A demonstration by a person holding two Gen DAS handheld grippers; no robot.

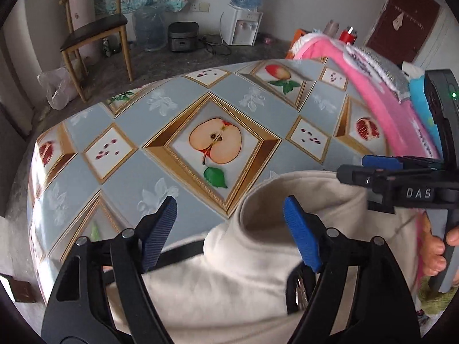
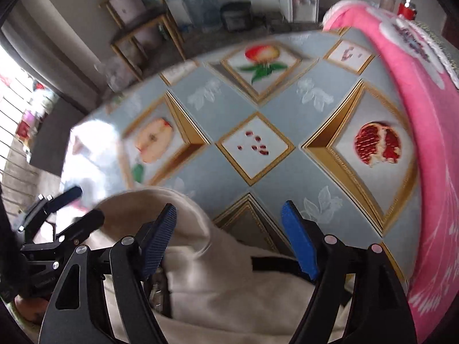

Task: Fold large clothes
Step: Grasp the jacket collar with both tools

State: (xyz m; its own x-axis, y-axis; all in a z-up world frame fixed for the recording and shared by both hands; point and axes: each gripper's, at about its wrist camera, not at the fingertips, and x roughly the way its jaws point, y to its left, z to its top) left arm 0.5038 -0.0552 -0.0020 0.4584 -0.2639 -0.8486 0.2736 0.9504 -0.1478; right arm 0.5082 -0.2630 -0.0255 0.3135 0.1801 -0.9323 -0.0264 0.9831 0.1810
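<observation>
A cream garment (image 1: 229, 281) with a high collar (image 1: 275, 197) and a dark zipper lies on the near side of the table (image 1: 137, 120), which has a fruit-patterned cloth. My left gripper (image 1: 229, 203) hovers over the collar, open, with nothing between its blue pads. In the right wrist view the same cream garment (image 2: 206, 281) lies under my right gripper (image 2: 229, 206), also open and holding nothing. Each gripper shows in the other's view: the right gripper (image 1: 358, 167) at the right edge, the left gripper (image 2: 83, 205) at the lower left. The picture from the right wrist is blurred.
A pile of pink clothes (image 1: 358, 86) (image 2: 430, 120) lies along the table's right side. A hand (image 1: 436, 255) holds the right gripper's handle. Beyond the table stand a wooden chair (image 1: 94, 31), a water jug (image 1: 149, 28), a rice cooker (image 1: 183, 35) and a water dispenser (image 1: 243, 25).
</observation>
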